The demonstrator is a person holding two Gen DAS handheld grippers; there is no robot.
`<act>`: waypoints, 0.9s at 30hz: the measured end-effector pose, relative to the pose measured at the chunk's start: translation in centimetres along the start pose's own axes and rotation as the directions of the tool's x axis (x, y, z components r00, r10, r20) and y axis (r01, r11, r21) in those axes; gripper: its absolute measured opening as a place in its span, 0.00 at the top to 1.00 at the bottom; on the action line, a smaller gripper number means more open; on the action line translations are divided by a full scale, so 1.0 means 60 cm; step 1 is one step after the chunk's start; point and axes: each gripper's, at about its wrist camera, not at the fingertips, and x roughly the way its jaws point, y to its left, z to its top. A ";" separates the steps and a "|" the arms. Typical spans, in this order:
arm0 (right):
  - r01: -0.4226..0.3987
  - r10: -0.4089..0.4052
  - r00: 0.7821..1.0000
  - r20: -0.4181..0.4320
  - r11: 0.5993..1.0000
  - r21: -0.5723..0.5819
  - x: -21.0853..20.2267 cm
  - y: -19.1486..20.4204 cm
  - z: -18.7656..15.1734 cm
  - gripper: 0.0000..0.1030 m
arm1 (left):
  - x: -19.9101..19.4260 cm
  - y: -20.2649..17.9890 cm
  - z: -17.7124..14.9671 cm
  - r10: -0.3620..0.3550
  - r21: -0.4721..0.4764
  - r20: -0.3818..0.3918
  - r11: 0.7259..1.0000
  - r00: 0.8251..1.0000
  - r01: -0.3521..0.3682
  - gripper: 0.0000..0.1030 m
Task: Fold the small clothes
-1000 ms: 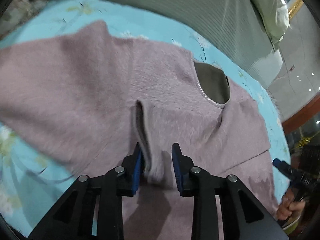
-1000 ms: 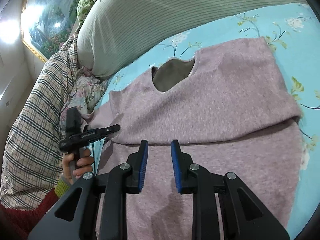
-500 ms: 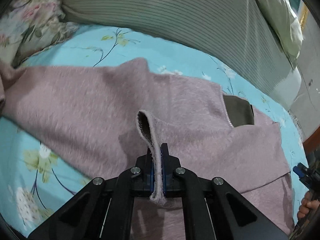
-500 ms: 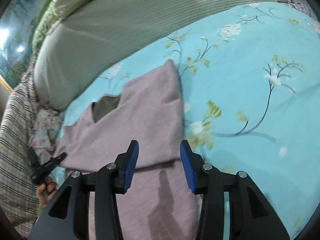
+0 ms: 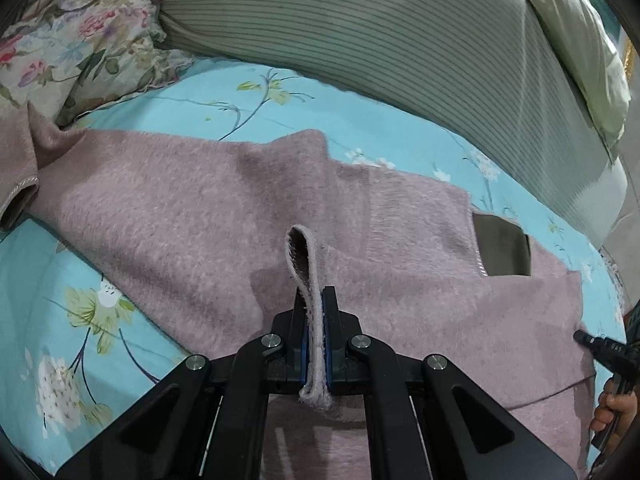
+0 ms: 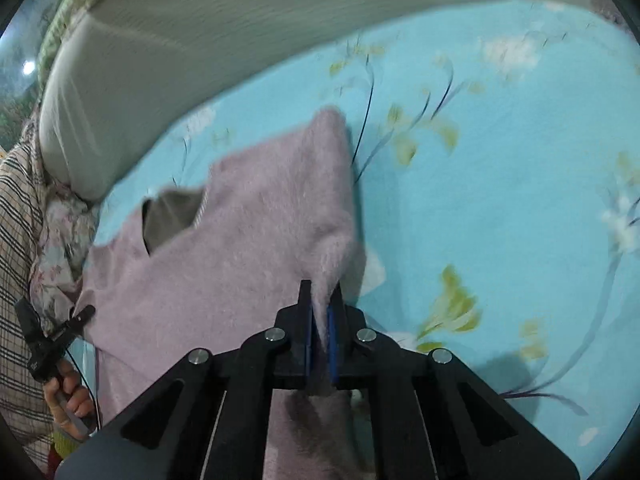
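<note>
A fuzzy mauve sweater [image 5: 192, 216] with a grey-lined neck opening [image 5: 502, 250] lies spread on a turquoise floral bedsheet [image 5: 80, 320]. My left gripper [image 5: 316, 300] is shut on a raised fold of the sweater's edge, a loop of fabric standing up between the blue pads. In the right wrist view the same sweater [image 6: 248, 248] shows, and my right gripper [image 6: 320, 300] is shut on its right-hand edge, which lifts off the sheet. The other gripper appears at the edge of each view [image 5: 600, 346] [image 6: 52, 332].
A long grey striped bolster [image 5: 400, 40] runs along the back of the bed. A floral pillow [image 5: 68, 40] sits at the left, a plaid blanket [image 6: 16, 240] beside it. Open turquoise sheet [image 6: 500, 220] stretches to the right of the sweater.
Both grippers went from open to shut on the sweater. The left closed on a fold half a second ago. The right moved to the sweater's right edge, closed on it, and now lifts it.
</note>
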 end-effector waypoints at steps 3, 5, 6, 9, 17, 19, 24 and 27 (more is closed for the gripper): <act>0.037 -0.037 0.998 -0.043 0.999 0.004 0.016 -0.009 0.000 0.94 | -0.001 -0.025 -0.003 -0.014 0.051 -0.001 0.999 1.000 0.014 0.96; 0.085 -0.085 0.994 -0.064 0.996 -0.008 0.025 -0.006 -0.003 0.92 | 0.011 -0.031 -0.006 -0.003 0.056 -0.015 0.998 1.000 0.004 0.96; 0.139 -0.140 0.990 -0.029 0.990 -0.030 0.012 0.005 -0.006 0.92 | 0.017 -0.030 -0.008 -0.002 0.049 -0.026 0.999 1.000 0.003 0.96; 0.168 -0.160 0.982 0.104 0.983 -0.075 -0.042 0.052 -0.022 0.90 | 0.024 -0.017 -0.012 -0.014 0.018 -0.048 1.000 0.999 0.014 0.95; 0.044 -0.049 0.997 -0.067 0.997 -0.070 0.013 0.065 -0.067 0.62 | 0.013 -0.004 -0.018 -0.027 0.003 -0.063 1.000 0.998 0.027 0.90; 0.005 -0.006 0.999 -0.045 0.999 -0.038 -0.017 0.071 -0.072 0.61 | -0.008 0.017 -0.016 0.004 -0.010 -0.050 1.000 0.999 -0.005 0.91; -0.113 0.112 0.994 -0.021 0.990 -0.090 -0.074 0.106 -0.103 0.52 | -0.070 0.098 0.005 0.138 -0.044 0.022 0.990 0.990 -0.136 0.56; -0.162 0.158 0.986 -0.057 0.983 -0.087 -0.072 0.133 -0.130 0.51 | -0.100 0.160 0.027 0.281 -0.086 0.053 0.957 0.958 -0.276 0.25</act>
